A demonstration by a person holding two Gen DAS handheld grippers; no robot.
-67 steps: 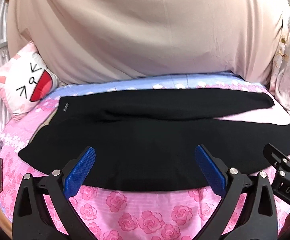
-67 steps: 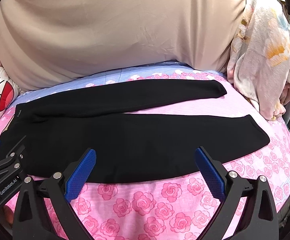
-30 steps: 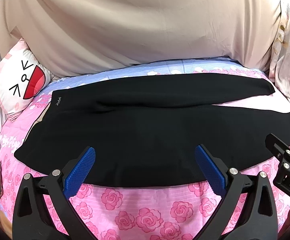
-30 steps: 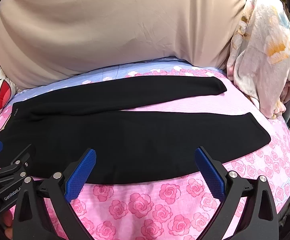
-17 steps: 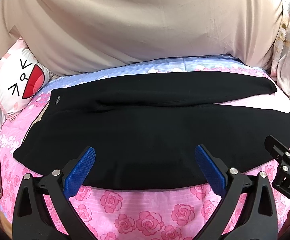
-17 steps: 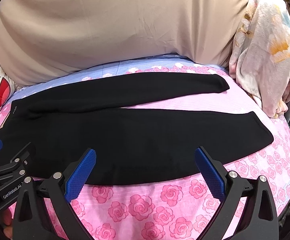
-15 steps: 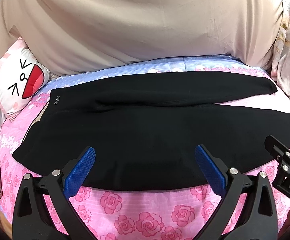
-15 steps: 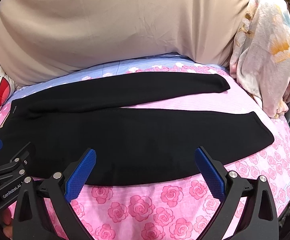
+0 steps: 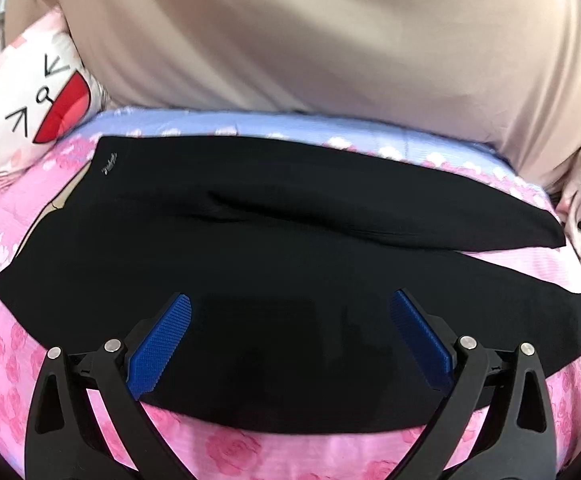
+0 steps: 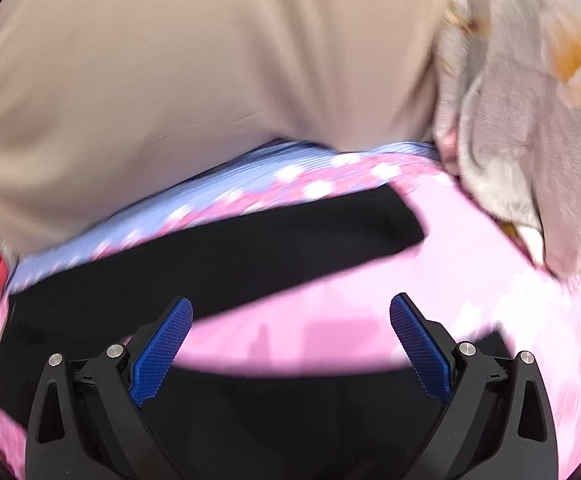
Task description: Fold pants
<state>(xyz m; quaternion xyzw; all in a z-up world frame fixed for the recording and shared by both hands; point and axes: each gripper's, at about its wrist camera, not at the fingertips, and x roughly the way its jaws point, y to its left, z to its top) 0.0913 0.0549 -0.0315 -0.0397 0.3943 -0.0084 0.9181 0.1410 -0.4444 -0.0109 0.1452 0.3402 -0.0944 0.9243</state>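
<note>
Lying flat on bed (image 9: pixel 226 452), pants (image 9: pixel 290 280) with long axis parallel to near edge. Left gripper (image 9: pixel 290 344) over waist half, right gripper (image 10: pixel 290 344) over leg ends; both jaws spread, empty.

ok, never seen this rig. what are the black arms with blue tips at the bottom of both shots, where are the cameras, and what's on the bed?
No robot here: a person holds a pair of hand tongs in each hand, and a fisheye camera on each looks forward along its two fingers. One picture comes from the left tongs, the other from the right tongs. The blue parts are ribbed grip pads.

Both tongs are open and hold nothing.

On the pink rose-print bedsheet lie black pants, spread flat with the two legs apart and not yet folded. The left view looks over the waist end; the right view, which is blurred, looks toward the leg ends. A cartoon-face pillow sits at the far left, a beige cloth hangs behind the bed, and a floral cloth hangs at the right.
</note>
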